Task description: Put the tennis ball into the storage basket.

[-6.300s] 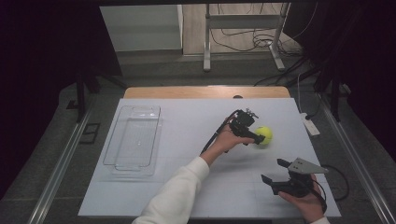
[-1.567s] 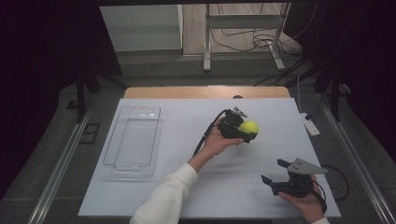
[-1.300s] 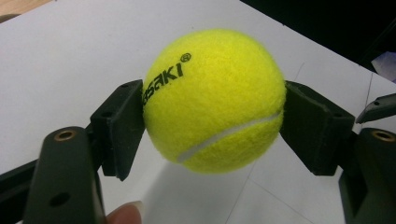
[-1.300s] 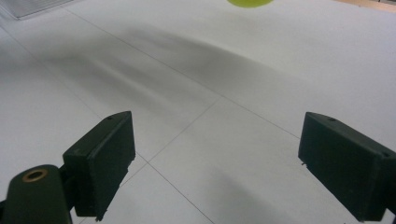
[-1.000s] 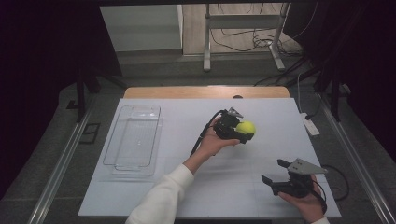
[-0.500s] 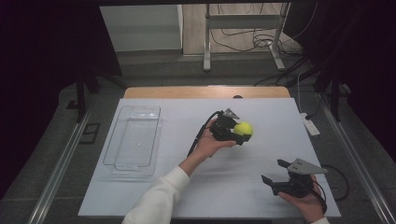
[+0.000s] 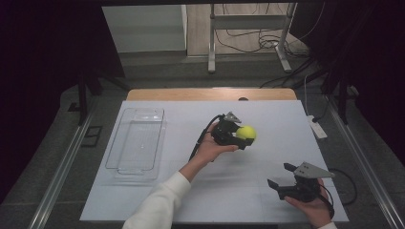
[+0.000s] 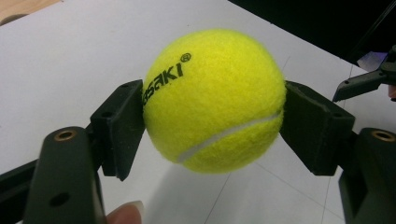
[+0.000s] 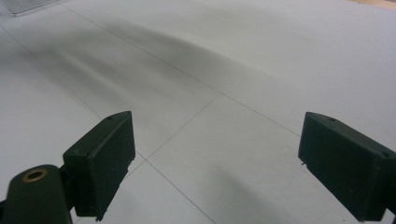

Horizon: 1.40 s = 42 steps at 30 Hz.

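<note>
Nearest to you, your right tool (image 7: 282,177) is sitting low at the near right corner of the white desk (image 7: 267,114), its jaws standing wide apart with nothing but bare desk surface between them. Farther in, your left tool (image 7: 241,136) is hanging above the middle of the desk, and its black pads (image 8: 122,126) are pressing on both sides of the yellow tennis ball (image 8: 214,100), which is being carried clear of the surface. Off to the left, well apart from the ball, the clear plastic tray (image 7: 137,143) is lying flat on the desk.
</note>
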Each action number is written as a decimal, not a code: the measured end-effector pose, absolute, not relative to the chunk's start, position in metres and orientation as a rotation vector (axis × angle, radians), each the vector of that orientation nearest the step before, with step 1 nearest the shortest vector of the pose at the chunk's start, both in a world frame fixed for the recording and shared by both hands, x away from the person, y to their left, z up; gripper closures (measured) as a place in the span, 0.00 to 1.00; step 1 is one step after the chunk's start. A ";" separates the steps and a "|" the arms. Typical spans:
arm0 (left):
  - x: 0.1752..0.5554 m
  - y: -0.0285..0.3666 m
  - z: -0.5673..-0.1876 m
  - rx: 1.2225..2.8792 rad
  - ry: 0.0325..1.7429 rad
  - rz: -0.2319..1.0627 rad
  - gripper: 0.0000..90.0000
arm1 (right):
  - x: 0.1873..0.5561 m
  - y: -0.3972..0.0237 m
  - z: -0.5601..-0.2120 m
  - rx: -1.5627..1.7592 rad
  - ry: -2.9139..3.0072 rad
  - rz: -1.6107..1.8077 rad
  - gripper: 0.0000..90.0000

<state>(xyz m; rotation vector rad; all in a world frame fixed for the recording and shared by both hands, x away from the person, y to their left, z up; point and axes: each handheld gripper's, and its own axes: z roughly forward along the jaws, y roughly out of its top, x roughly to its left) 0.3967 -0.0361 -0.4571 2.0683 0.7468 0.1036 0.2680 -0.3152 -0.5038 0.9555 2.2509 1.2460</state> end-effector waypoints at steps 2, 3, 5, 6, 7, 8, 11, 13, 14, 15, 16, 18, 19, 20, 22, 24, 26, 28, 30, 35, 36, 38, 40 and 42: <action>0.396 -0.032 -0.457 2.070 0.743 0.109 0.30 | 0.268 -0.315 -0.504 0.956 2.250 1.246 0.13; 0.395 -0.031 -0.456 2.066 0.747 0.110 0.30 | 0.268 -0.316 -0.504 0.954 2.249 1.246 0.12; 0.394 -0.030 -0.456 2.064 0.747 0.111 0.30 | 0.268 -0.315 -0.504 0.956 2.250 1.246 0.13; 0.393 -0.028 -0.456 2.062 0.747 0.111 0.30 | 0.268 -0.315 -0.504 0.956 2.250 1.246 0.13; 0.393 -0.026 -0.455 2.061 0.747 0.116 0.30 | 0.268 -0.315 -0.504 0.955 2.250 1.245 0.12; 0.392 -0.025 -0.455 2.062 0.748 0.117 0.30 | 0.268 -0.315 -0.504 0.955 2.251 1.243 0.12; 0.391 -0.022 -0.455 2.062 0.746 0.121 0.30 | 0.268 -0.315 -0.504 0.954 2.251 1.239 0.12; 0.389 -0.019 -0.455 2.059 0.746 0.119 0.30 | 0.268 -0.314 -0.504 0.955 2.250 1.239 0.12; 0.389 -0.018 -0.455 2.057 0.746 0.121 0.30 | 0.268 -0.314 -0.504 0.956 2.250 1.238 0.13; 0.388 -0.017 -0.454 2.059 0.743 0.123 0.30 | 0.268 -0.314 -0.504 0.957 2.251 1.236 0.12; 0.388 -0.015 -0.453 2.052 0.746 0.120 0.30 | 0.268 -0.314 -0.504 0.957 2.250 1.234 0.12; 0.386 -0.012 -0.453 2.051 0.741 0.124 0.30 | 0.268 -0.314 -0.504 0.959 2.250 1.225 0.12; 0.386 -0.011 -0.452 2.047 0.743 0.123 0.30 | 0.268 -0.314 -0.504 0.959 2.250 1.228 0.12; 0.385 -0.009 -0.452 2.046 0.736 0.124 0.30 | 0.268 -0.314 -0.504 0.959 2.250 1.227 0.12; 0.384 -0.006 -0.451 2.042 0.730 0.125 0.30 | 0.267 -0.314 -0.504 0.959 2.251 1.226 0.12; 0.383 -0.002 -0.451 2.033 0.733 0.127 0.30 | 0.267 -0.313 -0.504 0.959 2.251 1.224 0.12; 0.382 0.002 -0.450 2.031 0.732 0.130 0.30 | 0.267 -0.314 -0.504 0.959 2.251 1.221 0.12; 0.382 0.004 -0.450 2.027 0.736 0.132 0.30 | 0.267 -0.314 -0.504 0.960 2.251 1.220 0.12; 0.381 0.008 -0.449 2.022 0.741 0.135 0.30 | 0.267 -0.313 -0.504 0.961 2.251 1.219 0.12; 0.378 0.014 -0.448 2.014 0.748 0.137 0.30 | 0.267 -0.313 -0.504 0.962 2.254 1.212 0.12; 0.377 0.015 -0.448 2.011 0.748 0.136 0.30 | 0.267 -0.313 -0.505 0.960 2.256 1.214 0.13; 0.376 0.017 -0.448 2.009 0.747 0.142 0.30 | 0.267 -0.313 -0.505 0.959 2.256 1.217 0.13; 0.376 0.018 -0.448 2.007 0.749 0.143 0.30 | 0.267 -0.312 -0.505 0.959 2.255 1.216 0.13; 0.375 0.021 -0.448 2.003 0.750 0.143 0.30 | 0.267 -0.313 -0.505 0.960 2.254 1.217 0.13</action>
